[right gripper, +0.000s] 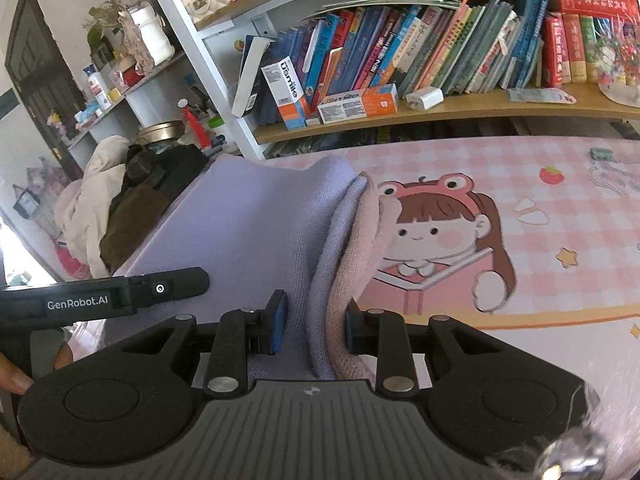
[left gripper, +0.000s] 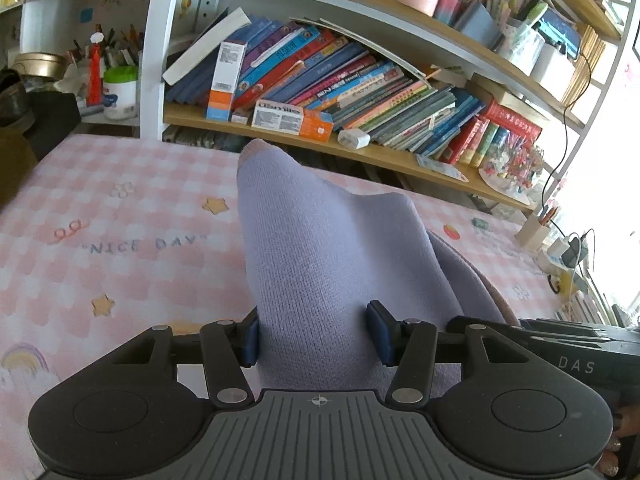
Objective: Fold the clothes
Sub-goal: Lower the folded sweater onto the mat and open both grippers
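Observation:
A lilac knit garment (left gripper: 320, 256) with pink trim lies on the pink checked table mat (left gripper: 120, 216). In the left wrist view it rises in a fold between my left gripper's (left gripper: 318, 336) blue-padded fingers (left gripper: 251, 336), which stand apart around a thick bunch of it. In the right wrist view the same garment (right gripper: 248, 220) and its pink edge (right gripper: 360, 240) run between my right gripper's (right gripper: 314, 328) fingers (right gripper: 278, 320), which press on the bunched fabric. The left gripper's body (right gripper: 120, 292) shows at the right wrist view's left.
A bookshelf (left gripper: 360, 80) full of books and boxes stands behind the table. A pile of clothes (right gripper: 104, 208) lies past the table's left end. Chargers and cables (left gripper: 568, 248) sit at the far right edge. The mat (right gripper: 520, 208) carries a cartoon girl print.

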Tool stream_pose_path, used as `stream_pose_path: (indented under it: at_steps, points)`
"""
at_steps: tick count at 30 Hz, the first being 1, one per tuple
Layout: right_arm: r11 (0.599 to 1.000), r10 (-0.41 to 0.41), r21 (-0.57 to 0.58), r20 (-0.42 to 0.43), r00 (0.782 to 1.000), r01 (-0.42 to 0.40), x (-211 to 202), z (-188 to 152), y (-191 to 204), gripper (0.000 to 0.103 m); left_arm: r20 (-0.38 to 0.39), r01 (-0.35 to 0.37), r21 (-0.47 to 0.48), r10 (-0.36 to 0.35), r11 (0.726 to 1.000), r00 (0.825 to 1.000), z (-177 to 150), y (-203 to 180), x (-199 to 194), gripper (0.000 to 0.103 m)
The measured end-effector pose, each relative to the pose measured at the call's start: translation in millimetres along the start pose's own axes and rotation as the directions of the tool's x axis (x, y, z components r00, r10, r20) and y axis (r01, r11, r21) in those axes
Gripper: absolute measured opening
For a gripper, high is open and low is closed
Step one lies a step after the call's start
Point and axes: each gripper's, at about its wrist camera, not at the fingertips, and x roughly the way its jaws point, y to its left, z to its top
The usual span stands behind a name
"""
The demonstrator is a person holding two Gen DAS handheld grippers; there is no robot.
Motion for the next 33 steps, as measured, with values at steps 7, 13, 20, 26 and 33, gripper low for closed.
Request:
stream_pose_path:
  at_steps: [7, 13, 20, 26, 33]
  points:
    - [0.999, -0.051, 0.009, 0.011, 0.999, 0.051, 37, 16, 36, 0.025, -0.01, 0.05, 0.017, -0.05, 0.999, 0.999, 22, 51, 13, 0.051]
    - [0.997, -0.071, 0.016, 0.018, 0.997, 0.071, 76, 37, 56, 0.025, -0.019, 0.072, 0.025, -0.071, 0.997, 0.997, 46, 89, 31, 0.052]
    - [0.994, -0.104, 0.012, 0.01, 0.994, 0.104, 129, 62, 56, 0.025, -0.044, 0.082, 0.028, -0.081, 0.996, 0.996, 73, 120, 74, 0.052]
    - [0.992, -0.125, -0.001, 0.01, 0.992, 0.125, 166, 81, 45, 0.025, -0.061, 0.086, -0.007, -0.087, 0.996, 0.994, 90, 139, 111, 0.051]
    - [0.99, -0.137, -0.029, 0.015, 0.99, 0.138, 200, 97, 37, 0.024, -0.066, 0.067, -0.048, -0.07, 0.997, 0.995, 102, 156, 141, 0.051]
